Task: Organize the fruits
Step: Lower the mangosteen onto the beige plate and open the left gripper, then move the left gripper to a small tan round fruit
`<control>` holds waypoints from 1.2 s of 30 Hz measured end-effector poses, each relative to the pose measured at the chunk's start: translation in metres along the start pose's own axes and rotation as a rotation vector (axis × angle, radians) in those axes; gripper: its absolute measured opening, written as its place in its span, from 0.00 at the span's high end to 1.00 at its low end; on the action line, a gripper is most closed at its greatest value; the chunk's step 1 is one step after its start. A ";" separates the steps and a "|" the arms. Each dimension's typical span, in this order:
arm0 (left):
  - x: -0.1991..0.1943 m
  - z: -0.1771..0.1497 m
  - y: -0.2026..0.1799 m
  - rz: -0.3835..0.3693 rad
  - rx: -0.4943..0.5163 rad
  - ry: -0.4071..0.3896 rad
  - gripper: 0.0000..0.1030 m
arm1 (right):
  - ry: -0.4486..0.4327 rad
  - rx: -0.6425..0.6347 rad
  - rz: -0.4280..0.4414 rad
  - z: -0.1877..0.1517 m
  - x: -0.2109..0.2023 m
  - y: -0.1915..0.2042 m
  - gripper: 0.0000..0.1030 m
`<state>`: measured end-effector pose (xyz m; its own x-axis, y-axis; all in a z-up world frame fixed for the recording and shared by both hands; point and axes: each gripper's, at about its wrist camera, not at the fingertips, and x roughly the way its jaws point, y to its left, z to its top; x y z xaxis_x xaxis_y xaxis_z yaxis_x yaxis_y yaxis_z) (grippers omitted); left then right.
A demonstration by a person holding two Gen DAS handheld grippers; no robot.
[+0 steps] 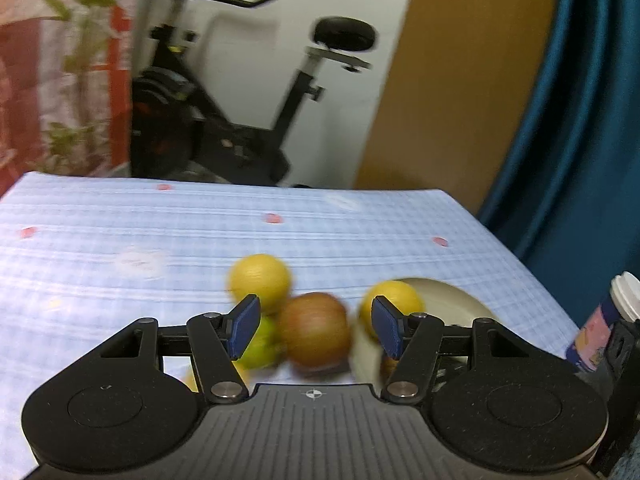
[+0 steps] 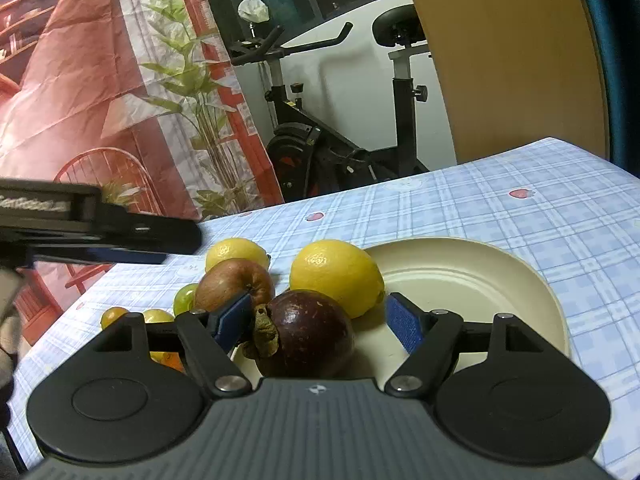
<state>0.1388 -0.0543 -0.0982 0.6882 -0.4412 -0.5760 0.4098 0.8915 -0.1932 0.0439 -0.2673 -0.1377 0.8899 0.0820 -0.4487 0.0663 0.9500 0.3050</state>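
My left gripper (image 1: 316, 326) stands with jaws apart above the checked tablecloth (image 1: 120, 240). Seen between its blue pads (image 1: 244, 326) is a blurred reddish apple (image 1: 316, 330), with a yellow lemon (image 1: 260, 280) behind and another (image 1: 394, 300) at the cream plate (image 1: 452, 300).

We see left claw (image 1: 316, 328), right claw (image 2: 318, 322): black linkage arms, blue pads, silver pivot screws, ribbed grey base, crosshair mark bottom centre.

checked tablecloth (image 2: 460, 208), fruits (image 2: 336, 276), plate (image 2: 480, 280)
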 end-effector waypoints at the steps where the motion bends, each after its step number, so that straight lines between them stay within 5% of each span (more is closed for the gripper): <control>1: -0.005 -0.002 0.005 0.019 -0.005 -0.005 0.37 | 0.001 -0.003 0.000 0.000 0.000 0.000 0.26; 8: -0.041 -0.004 0.035 0.157 -0.011 -0.069 0.29 | -0.037 0.009 0.060 0.001 -0.006 0.000 0.25; 19: -0.061 -0.031 0.060 0.186 -0.097 -0.048 0.26 | -0.040 -0.194 0.101 0.000 -0.029 0.059 0.28; 28: -0.056 -0.049 0.065 0.071 -0.103 -0.031 0.27 | 0.120 -0.398 0.193 -0.027 -0.015 0.110 0.59; 36: -0.052 -0.054 0.076 0.079 -0.163 -0.034 0.29 | 0.215 -0.418 0.194 -0.044 0.000 0.112 0.78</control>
<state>0.1015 0.0425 -0.1261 0.7351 -0.3699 -0.5681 0.2534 0.9272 -0.2758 0.0319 -0.1478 -0.1404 0.7519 0.2869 -0.5936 -0.3163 0.9469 0.0569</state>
